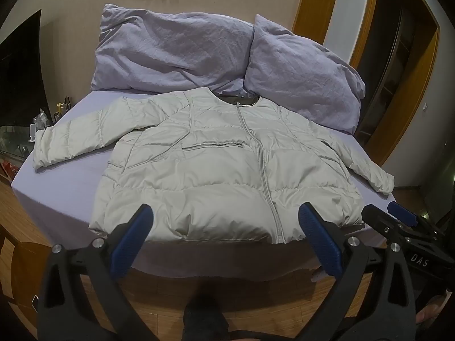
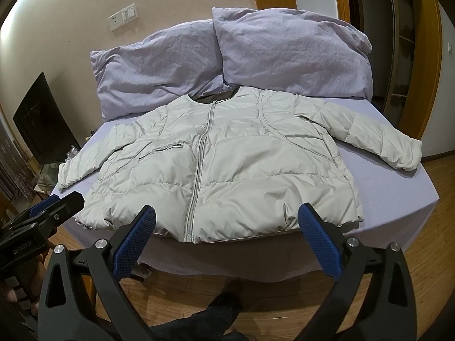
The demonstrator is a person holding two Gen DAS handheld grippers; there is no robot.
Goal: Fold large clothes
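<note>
A pale grey puffer jacket (image 1: 216, 164) (image 2: 227, 170) lies face up on the lilac bed (image 1: 65, 182) (image 2: 398, 187), zipped, collar towards the pillows, both sleeves spread out sideways. Its hem reaches the near edge of the mattress. My left gripper (image 1: 226, 213) hovers open just short of the hem, left of the zip's end. My right gripper (image 2: 226, 213) is open too, held in front of the hem to the right of the zip. Neither one touches the fabric. Each gripper shows at the edge of the other's view.
Two lilac pillows (image 1: 176, 51) (image 2: 293, 54) lean on the wall behind the jacket's collar. Wooden floor (image 2: 426, 255) surrounds the bed. A dark screen (image 2: 42, 119) and a glass table with small items (image 1: 42, 122) stand at the left. A wooden door frame (image 1: 412, 85) is on the right.
</note>
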